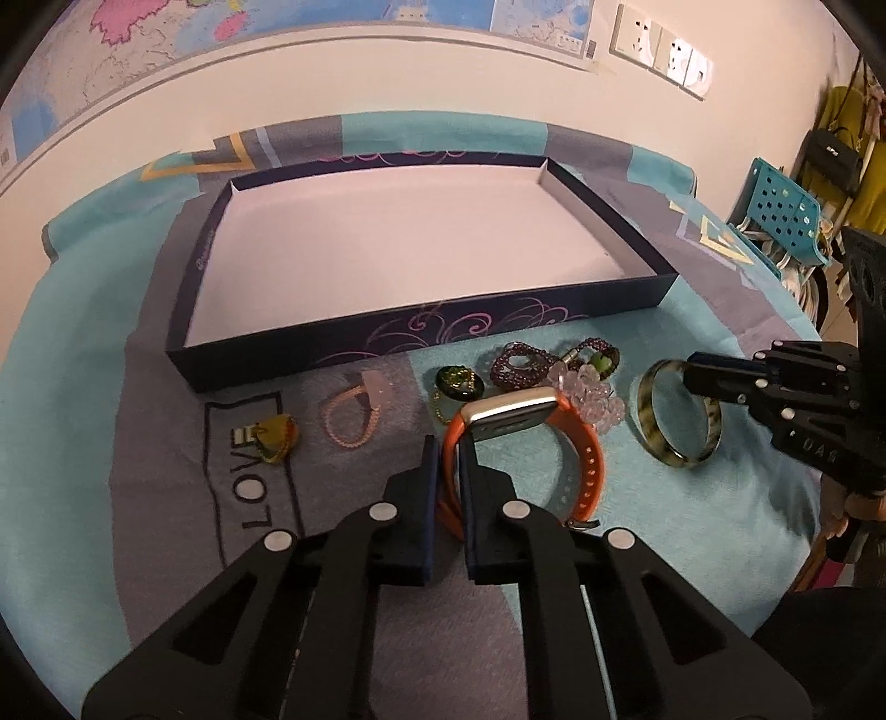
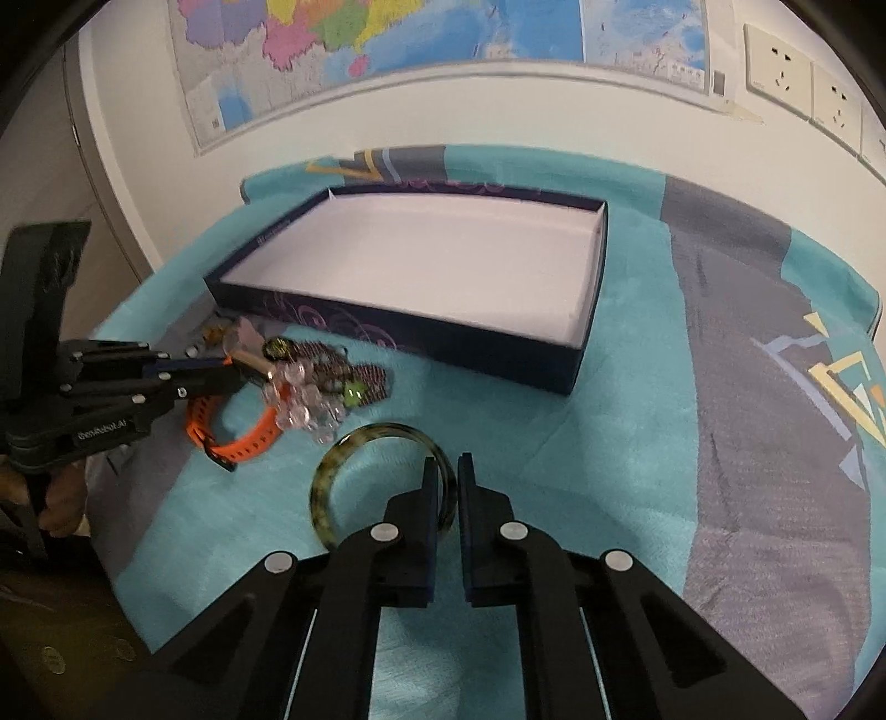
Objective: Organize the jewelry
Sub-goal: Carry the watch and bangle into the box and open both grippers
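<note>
- While both grippers grip, the left gripper [image 1: 447, 451] has its jaws pinched narrow on the orange strap of the watch [image 1: 531, 437], which stands on edge on the cloth [image 1: 83, 387], near the box [image 1: 421, 338].
- Right gripper [image 2: 448, 471] has its jaws pinched narrow on the right side of the bangle [image 2: 354, 448]; the mottled green-brown ring is tilted up on the cloth.
- From the left wrist view the bangle [image 1: 678, 412] sits right of the watch, with the right gripper [image 1: 698, 376] reaching in from the right across its rim.
- From the right wrist view the left gripper [image 2: 232, 368] comes in from the left onto the watch [image 2: 243, 437].
- Clear bead bracelet [image 1: 595, 396] lies touching the watch's far right side; purple bead bracelet [image 1: 518, 363] is just beyond it, close to the box's near wall.
- Green ring [image 1: 458, 381] is just left of the purple beads; pink bead bracelet [image 1: 349, 418] is further left; yellow pendant [image 1: 277, 437] is at the far left beside the "LOVE" print.
- Box is a shallow dark tray with a pale bare floor and purple swirls on its near wall, on the far side of all the jewelry.
- Cloth is teal and grey and covers the table.
- Map [image 2: 387, 50] and sockets [image 2: 781, 61] are on the far wall.
- Person's hand [image 2: 61, 509] shows under the left gripper's handle at the left edge.
</note>
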